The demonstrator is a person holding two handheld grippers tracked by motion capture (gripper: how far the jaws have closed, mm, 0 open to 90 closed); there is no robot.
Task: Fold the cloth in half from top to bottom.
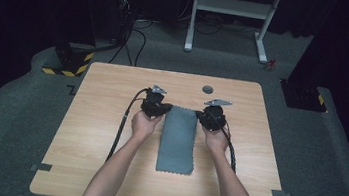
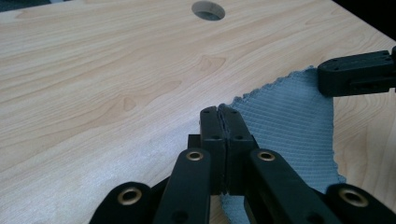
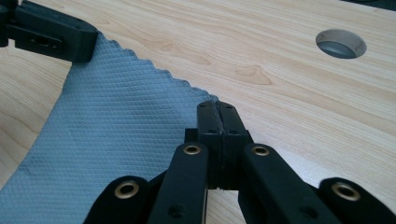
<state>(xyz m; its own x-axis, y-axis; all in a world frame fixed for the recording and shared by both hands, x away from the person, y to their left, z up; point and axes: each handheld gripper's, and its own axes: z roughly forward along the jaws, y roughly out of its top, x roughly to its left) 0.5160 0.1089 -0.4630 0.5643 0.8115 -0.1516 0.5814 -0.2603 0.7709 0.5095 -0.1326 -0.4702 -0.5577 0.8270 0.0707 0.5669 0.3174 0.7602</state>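
- Grey cloth [image 1: 178, 140] lies as a long strip mid-tabletop [image 1: 104, 119], near end toward the near edge, far end toward the far edge with the round hole [image 1: 208, 89].
- Left claw [image 2: 219, 116] is clamped tight on the cloth's far left corner; jaws fully together, fabric edge pinched at the tips.
- Right claw [image 3: 217, 112] is the same on the far right corner; jaws together, cloth edge caught at the very tip.
- In the high view, the left claw [image 1: 157, 107] and right claw [image 1: 212, 116] sit at the two far corners and the rest of the cloth is flat.
- Risk: both bites are shallow, just the scalloped edge, so a corner can slip out on a lift.
- Risk: uneven hand heights or speeds would skew the fold and leave the edges misaligned.
- Risk: pulling the hands apart stretches the cloth and can tug it free; moving them closer makes the middle sag and bunch.
- Risk: the near end may drag along the tabletop, so the strip could shift instead of folding.
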